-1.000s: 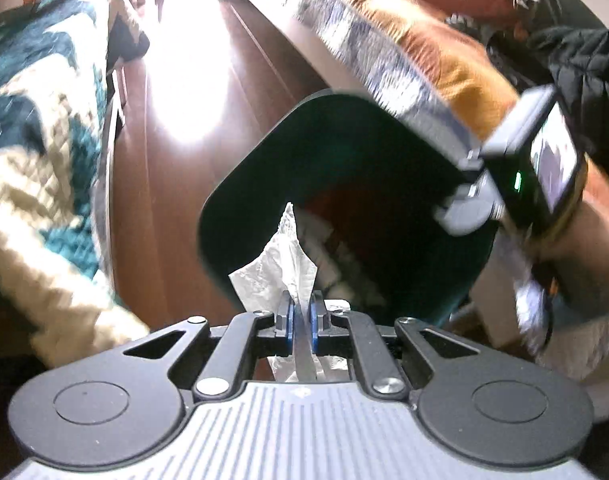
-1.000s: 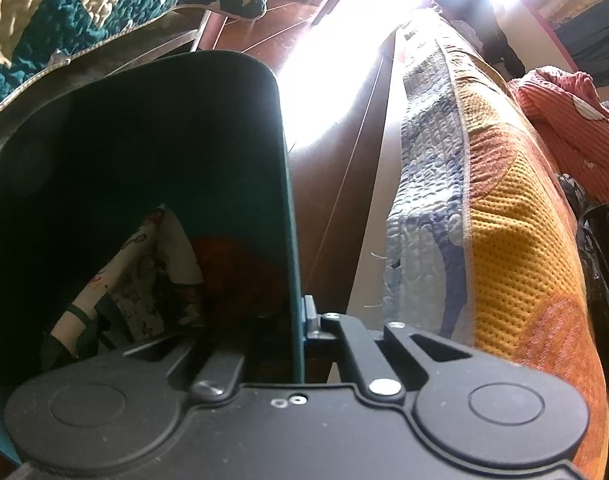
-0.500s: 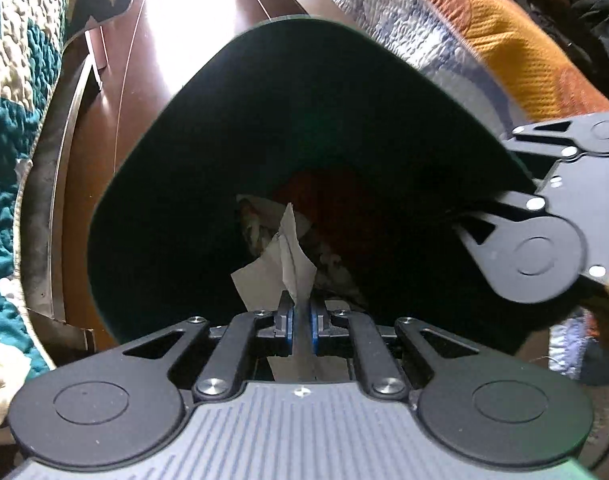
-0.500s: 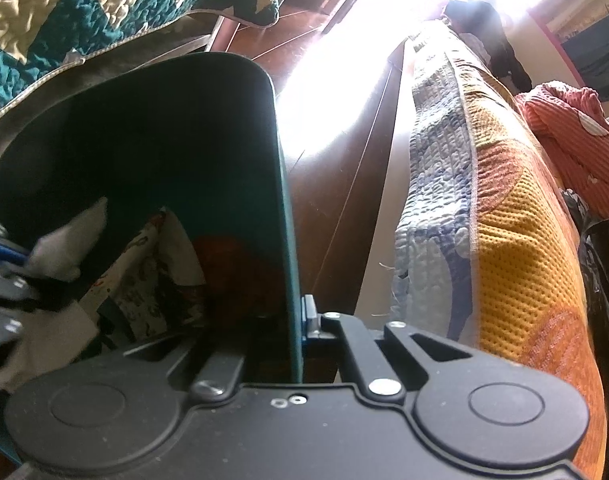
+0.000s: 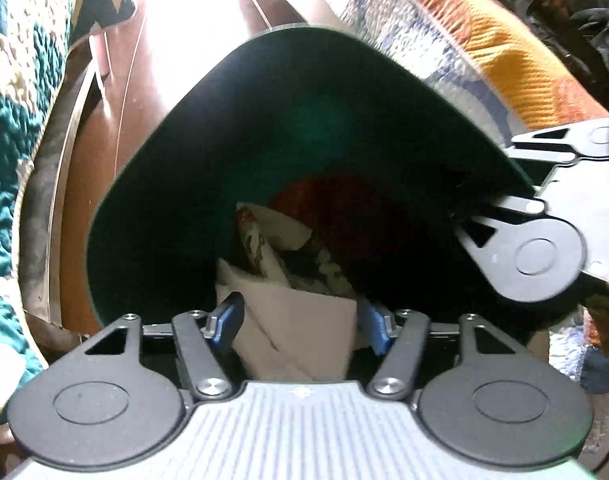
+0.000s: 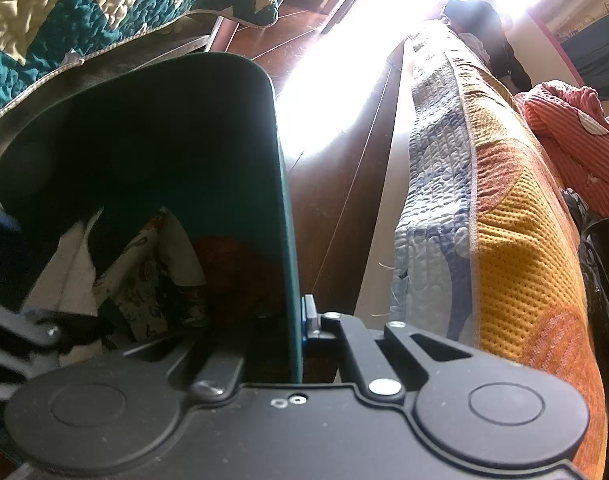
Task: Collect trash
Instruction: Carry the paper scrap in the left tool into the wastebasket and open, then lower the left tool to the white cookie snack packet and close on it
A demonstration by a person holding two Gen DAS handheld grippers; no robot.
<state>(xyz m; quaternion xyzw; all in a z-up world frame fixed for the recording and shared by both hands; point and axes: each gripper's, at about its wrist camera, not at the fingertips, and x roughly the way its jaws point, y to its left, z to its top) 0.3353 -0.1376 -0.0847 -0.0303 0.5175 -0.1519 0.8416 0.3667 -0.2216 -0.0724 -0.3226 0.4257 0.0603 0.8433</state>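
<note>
Wooden floor (image 5: 104, 152) between two quilted beds: dropping trash into bin
Left gripper (image 5: 300, 320) just spread, white paper (image 5: 300, 328) loose between pads, inside green bin (image 5: 176, 184); right gripper (image 6: 304, 320) clamped on rim; next, pull clear

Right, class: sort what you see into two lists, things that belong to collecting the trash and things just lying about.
Part of the job:
- dark green bin
- white paper scrap
- left tongs, just opened, scrap between them
- right tongs, shut on the bin wall

Lying about:
- teal quilt
- orange quilt
- wooden floor
</note>
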